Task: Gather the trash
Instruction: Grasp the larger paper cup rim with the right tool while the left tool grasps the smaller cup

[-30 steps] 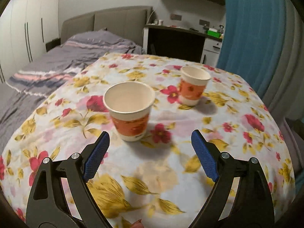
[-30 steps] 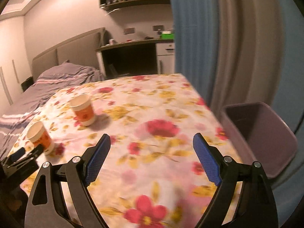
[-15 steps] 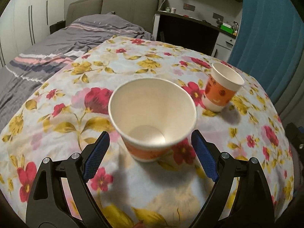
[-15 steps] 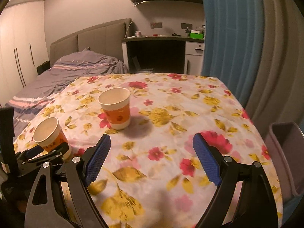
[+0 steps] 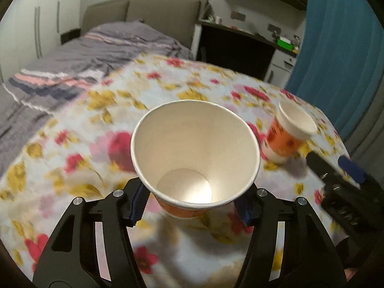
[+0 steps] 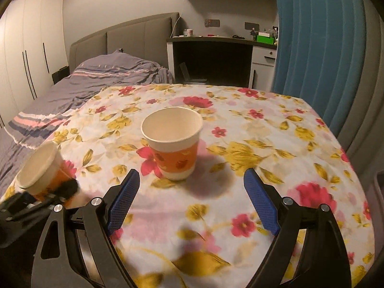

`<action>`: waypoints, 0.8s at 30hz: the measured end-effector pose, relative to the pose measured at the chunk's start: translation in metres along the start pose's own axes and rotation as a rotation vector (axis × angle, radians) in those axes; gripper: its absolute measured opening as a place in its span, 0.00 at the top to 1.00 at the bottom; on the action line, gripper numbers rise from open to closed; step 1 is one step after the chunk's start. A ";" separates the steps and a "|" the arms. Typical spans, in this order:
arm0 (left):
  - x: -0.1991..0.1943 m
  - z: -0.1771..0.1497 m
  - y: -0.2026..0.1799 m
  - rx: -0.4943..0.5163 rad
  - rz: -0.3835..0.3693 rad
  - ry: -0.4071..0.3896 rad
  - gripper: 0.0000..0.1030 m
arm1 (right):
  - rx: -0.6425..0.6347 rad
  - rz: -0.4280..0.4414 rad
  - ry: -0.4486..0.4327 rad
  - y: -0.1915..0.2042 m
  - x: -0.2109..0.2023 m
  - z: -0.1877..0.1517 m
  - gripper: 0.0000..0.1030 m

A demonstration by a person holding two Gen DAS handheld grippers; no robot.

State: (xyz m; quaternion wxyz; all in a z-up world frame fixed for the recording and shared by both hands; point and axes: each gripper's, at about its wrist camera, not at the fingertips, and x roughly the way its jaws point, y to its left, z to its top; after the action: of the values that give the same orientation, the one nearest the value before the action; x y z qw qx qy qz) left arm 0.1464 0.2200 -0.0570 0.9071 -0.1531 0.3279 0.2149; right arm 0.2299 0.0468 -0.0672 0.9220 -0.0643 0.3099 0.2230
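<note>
Left gripper [image 5: 193, 205] built of two glossy black plastic fingers with cut-out slots, silver round screws set along each finger, ribbed blue pads at the tips, right gripper [image 6: 190, 198] made alike, blue mesh-textured pads [image 6: 261, 205].

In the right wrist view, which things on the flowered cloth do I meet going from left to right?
Tilted cup between the fingers of the left hand-held gripper → upright cup → right hand-held gripper's right finger. The right hand-held gripper is open and empty.
</note>
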 end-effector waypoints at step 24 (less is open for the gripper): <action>0.030 0.010 0.043 -0.097 0.000 0.035 0.42 | -0.002 -0.020 0.036 0.023 0.061 0.022 0.39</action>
State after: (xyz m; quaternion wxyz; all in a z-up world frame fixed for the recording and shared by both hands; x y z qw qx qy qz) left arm 0.1518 0.2699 -0.0755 0.8928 -0.2006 0.3327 0.2279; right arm 0.2747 0.0956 -0.0855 0.9184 -0.0724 0.3254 0.2130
